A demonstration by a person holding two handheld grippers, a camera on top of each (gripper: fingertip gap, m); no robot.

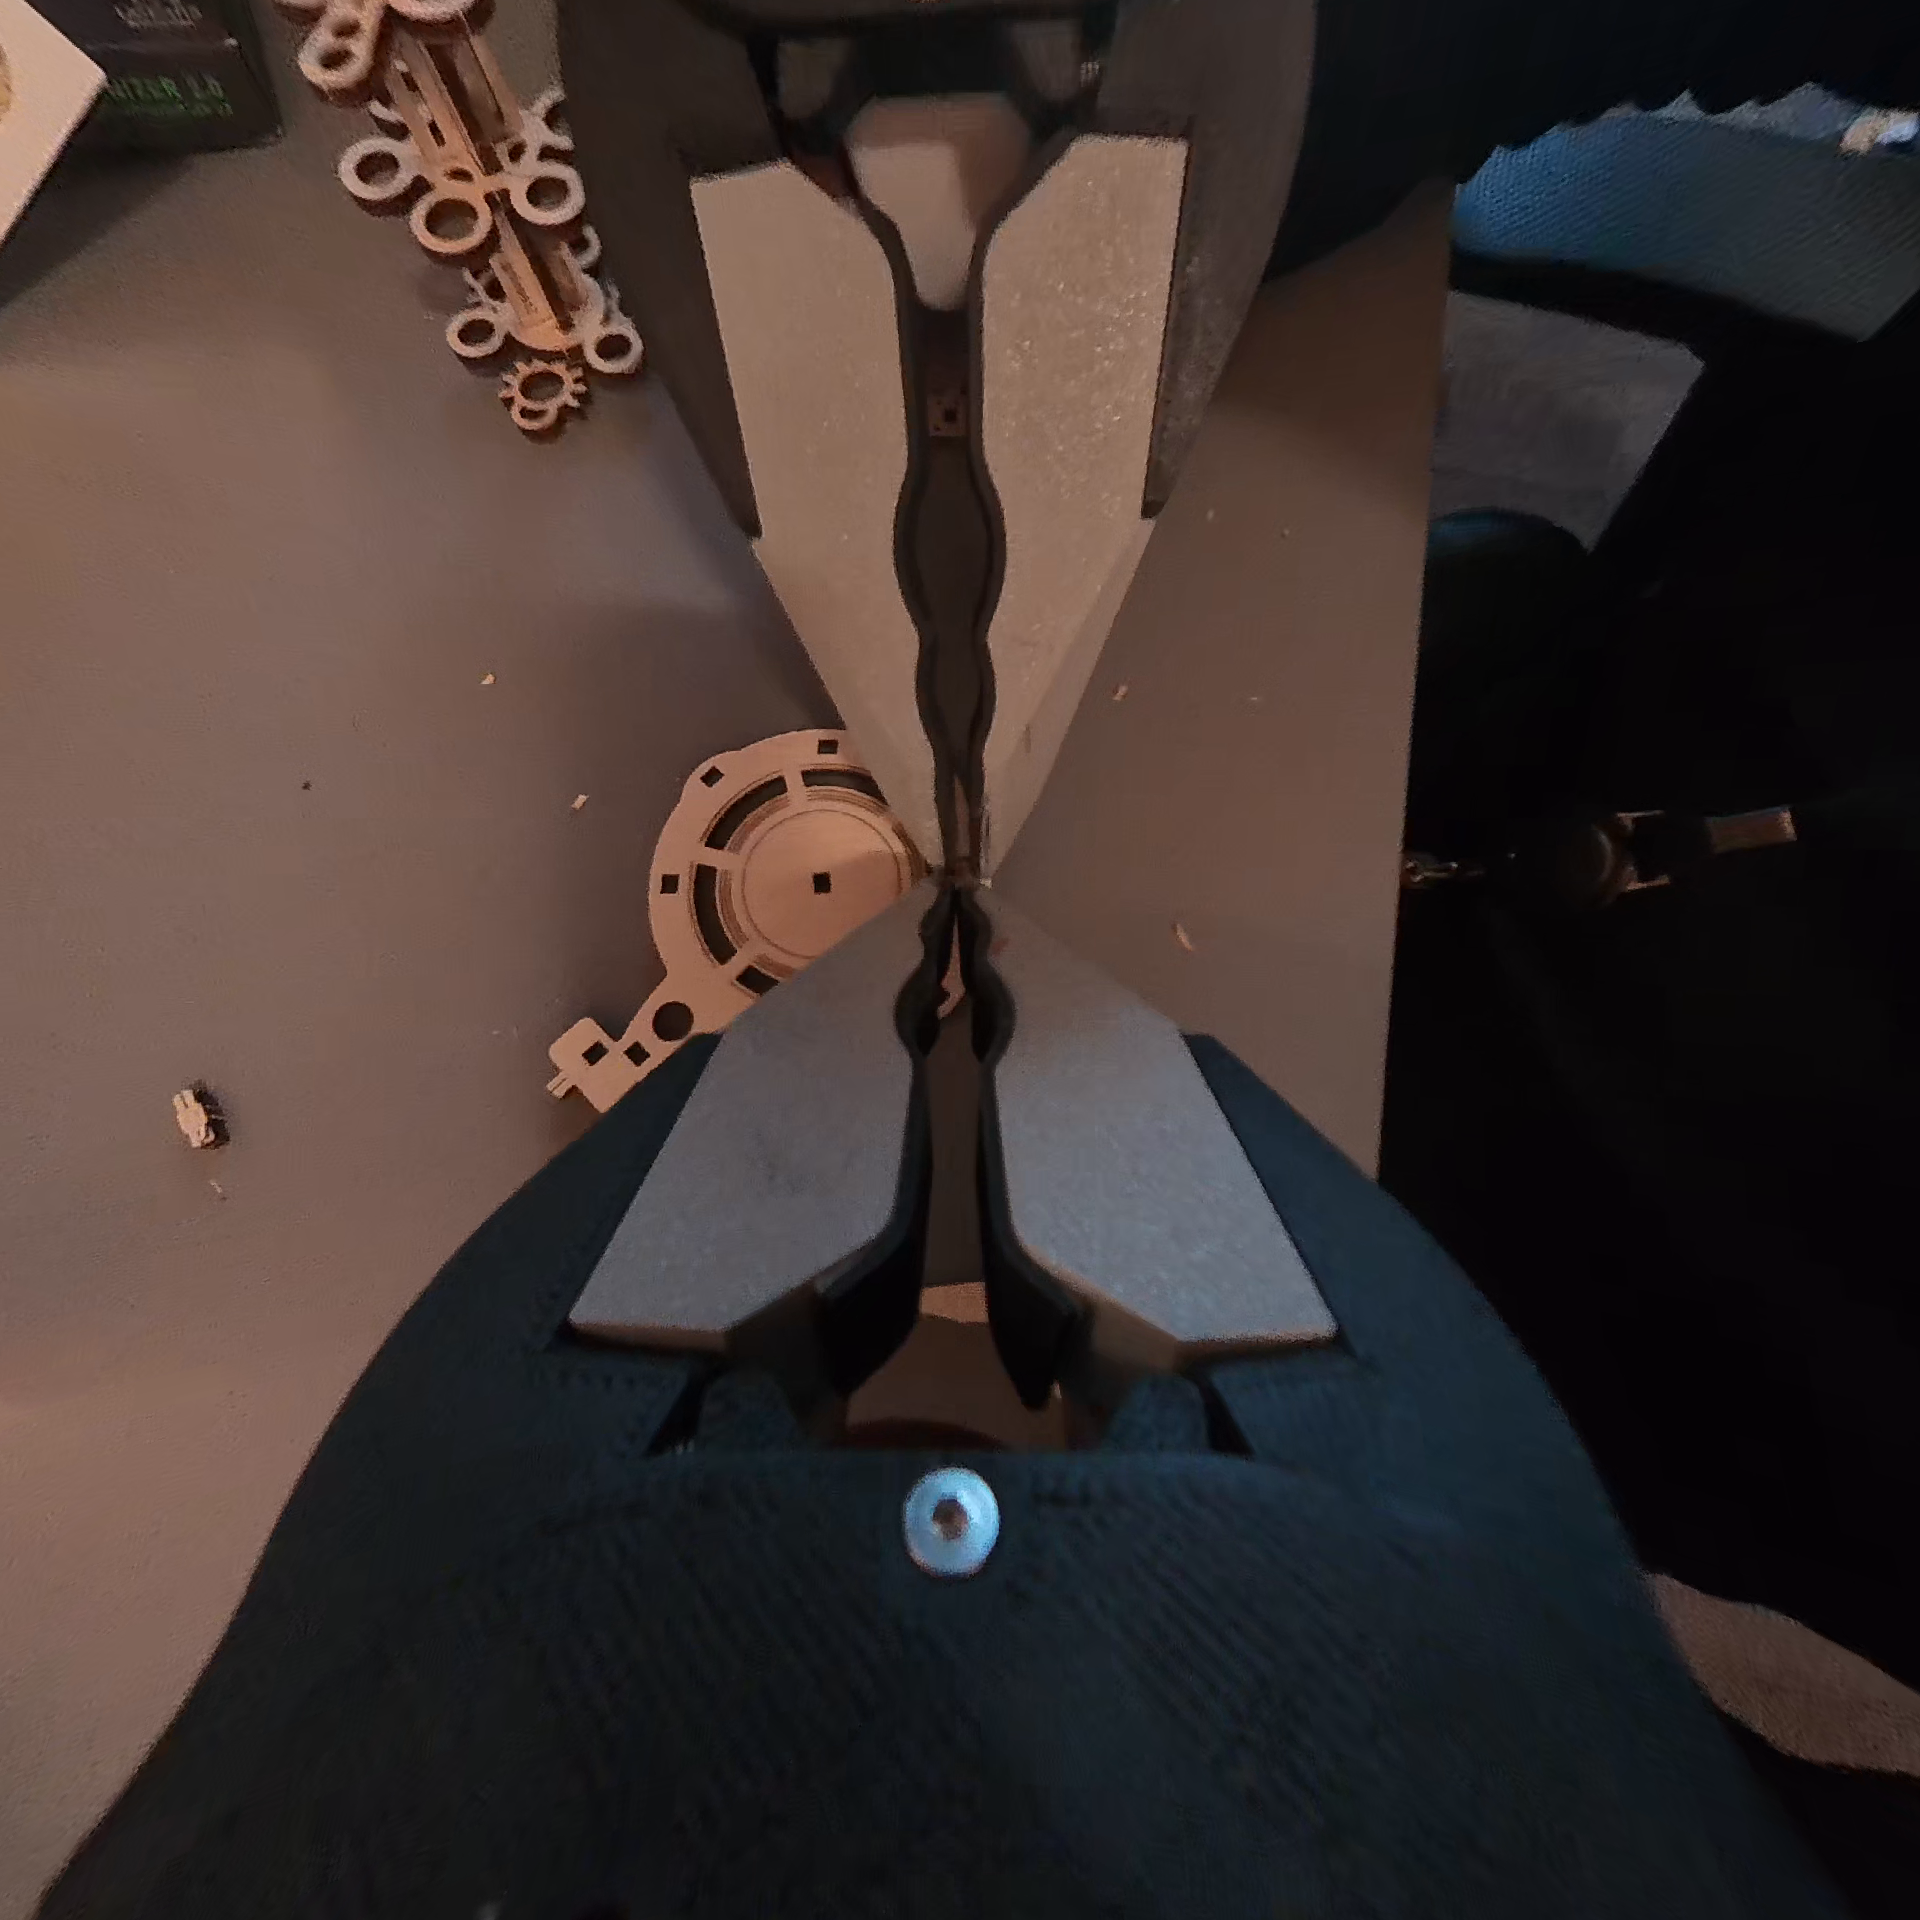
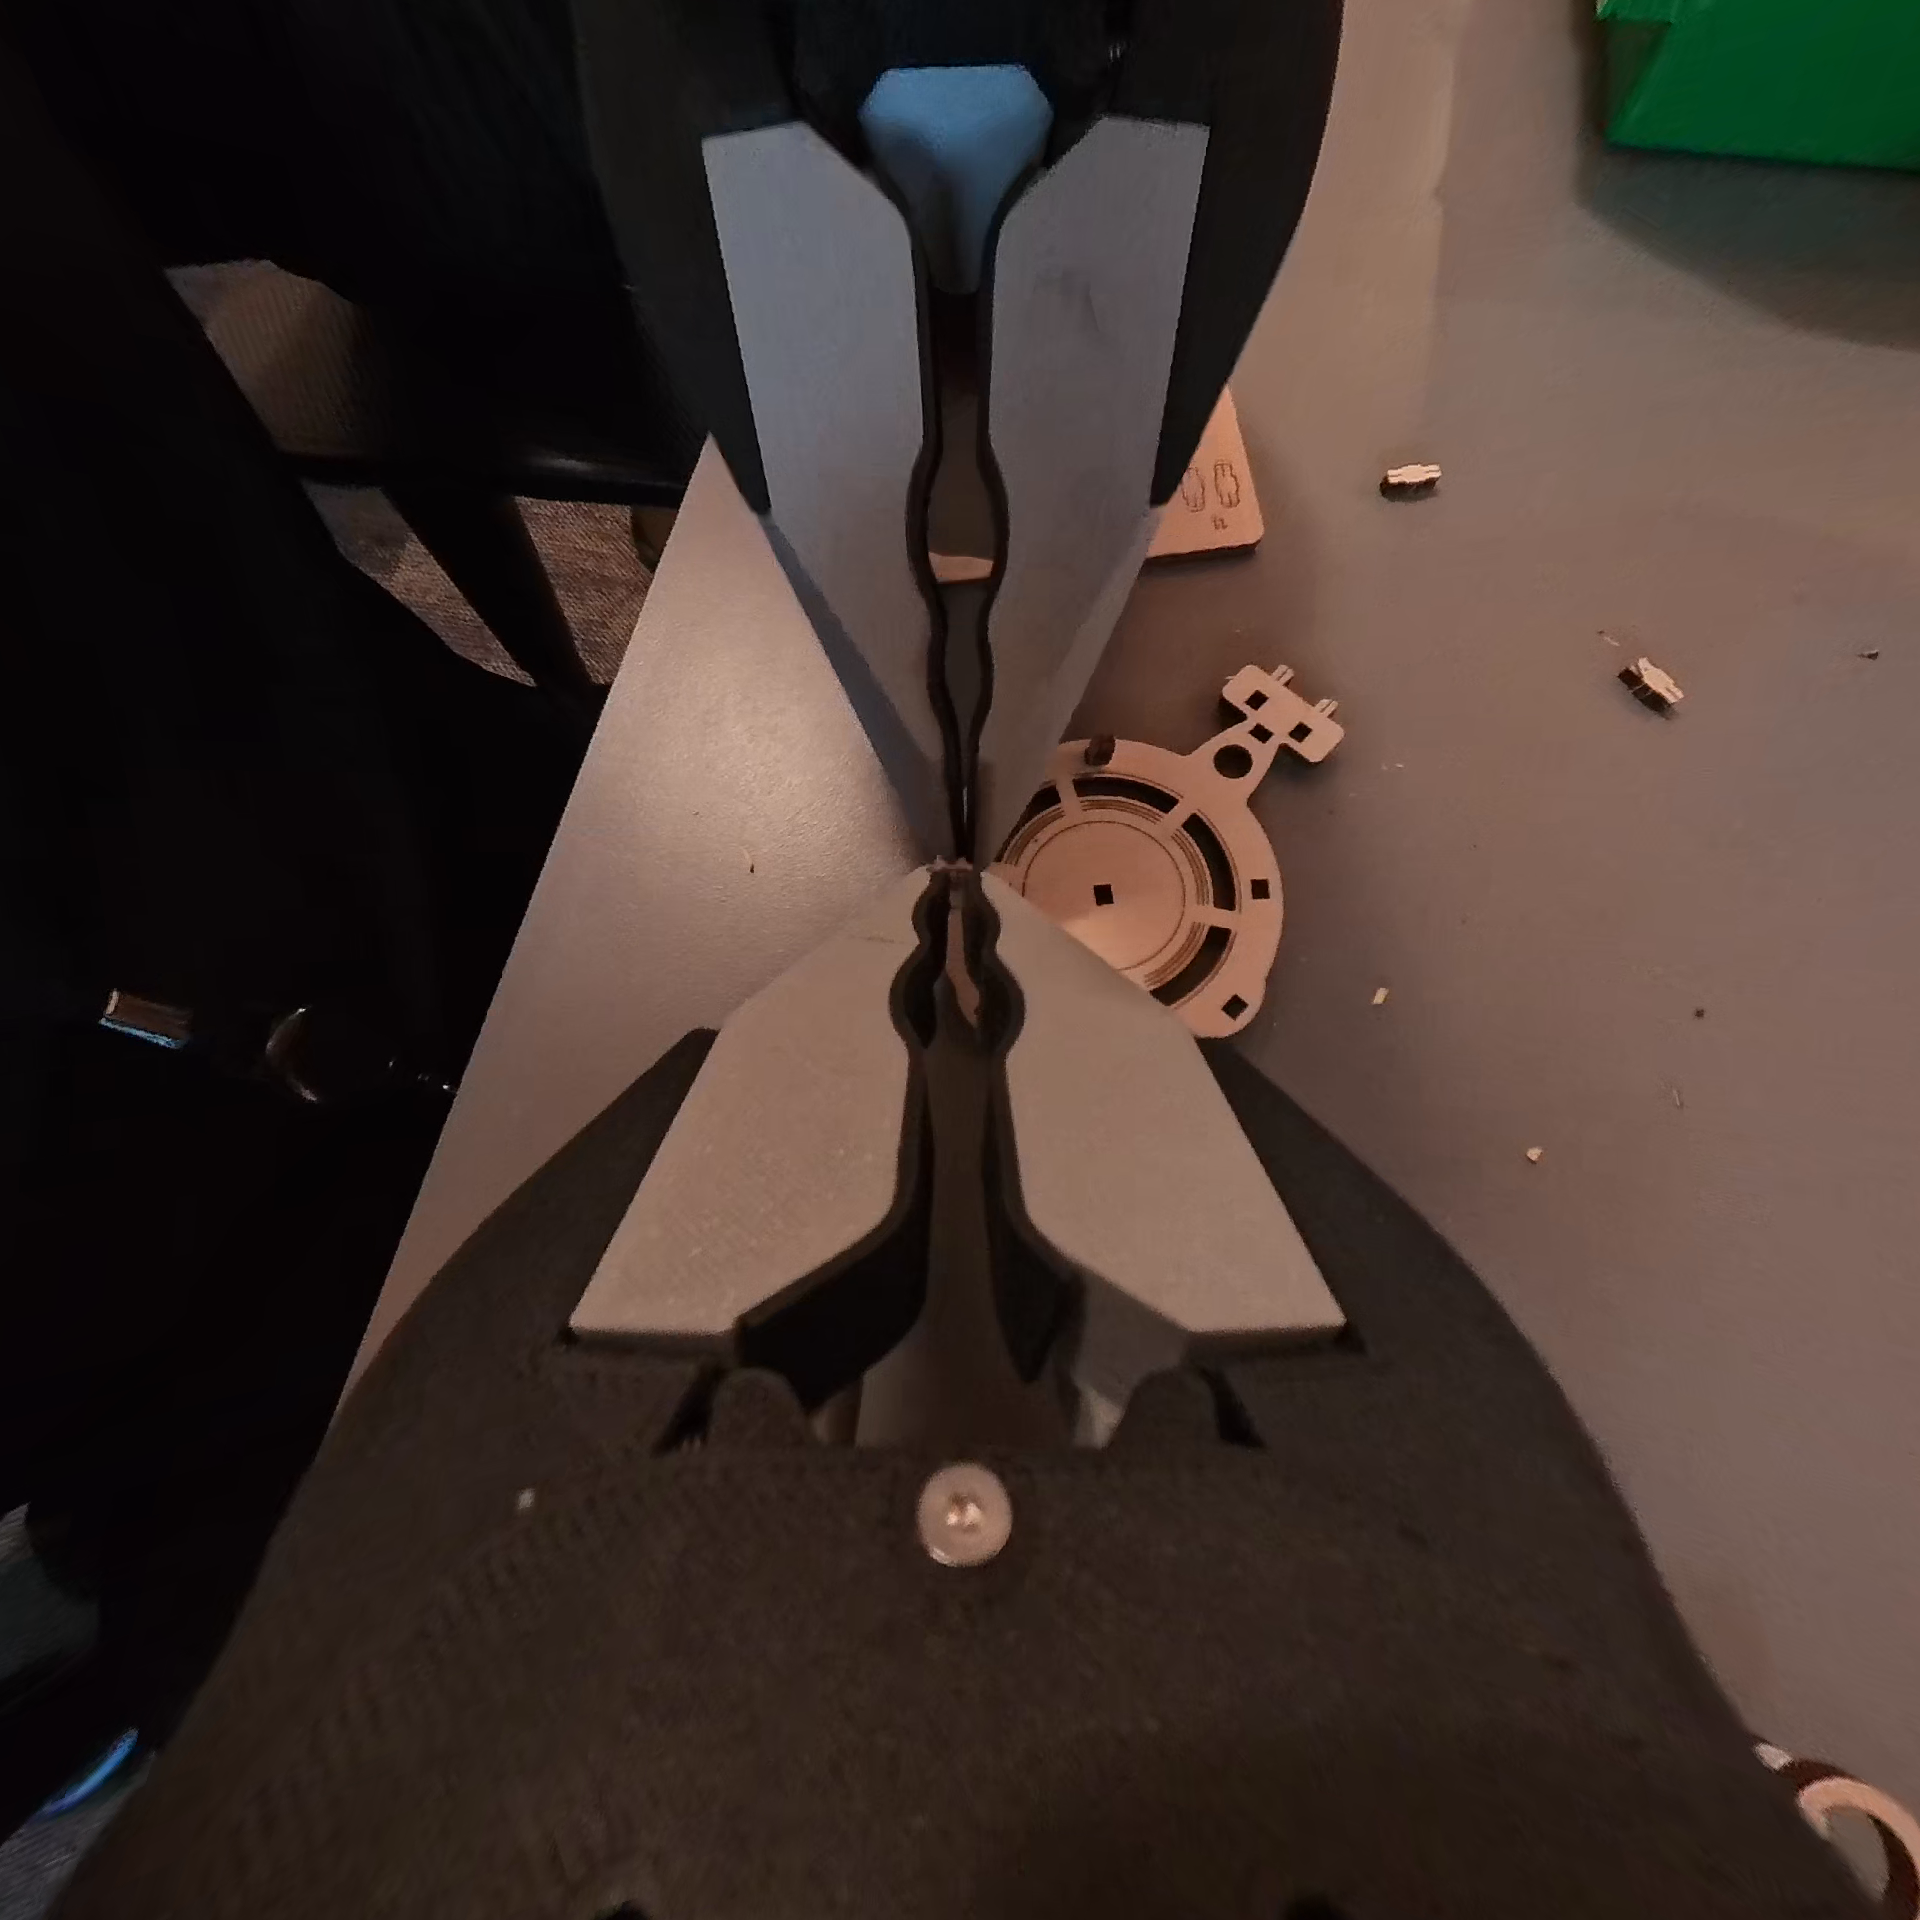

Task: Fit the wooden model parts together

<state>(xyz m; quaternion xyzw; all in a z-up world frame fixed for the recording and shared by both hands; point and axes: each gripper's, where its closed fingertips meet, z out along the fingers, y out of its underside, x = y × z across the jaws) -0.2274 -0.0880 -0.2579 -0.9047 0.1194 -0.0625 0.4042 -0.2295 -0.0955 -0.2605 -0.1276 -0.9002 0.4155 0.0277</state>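
My left gripper point(image 1: 956, 909) and my right gripper point(image 1: 961, 842) meet tip to tip above the grey table point(image 1: 312, 727), and both are shut. A tiny pale wooden piece point(image 1: 962, 876) is pinched where the tips meet. It also shows in the right wrist view point(image 2: 951, 864), between my right gripper point(image 2: 951, 899) below and my left gripper point(image 2: 961, 831) above. A round wooden disc part point(image 1: 800, 883) with slots and a side arm lies flat on the table just beside the tips. The disc also shows in the right wrist view point(image 2: 1122, 894).
A wooden assembly with ring shapes point(image 1: 488, 208) and a dark box point(image 1: 177, 94) stand at the far left. Small loose connectors point(image 1: 197, 1117) point(image 2: 1411, 476) point(image 2: 1650, 677) lie about. A wooden sheet point(image 2: 1216, 499) and a green box point(image 2: 1766, 94) lie beyond. The table edge point(image 1: 1403, 831) borders a dark chair. The grippers are tip to tip, or close to it.
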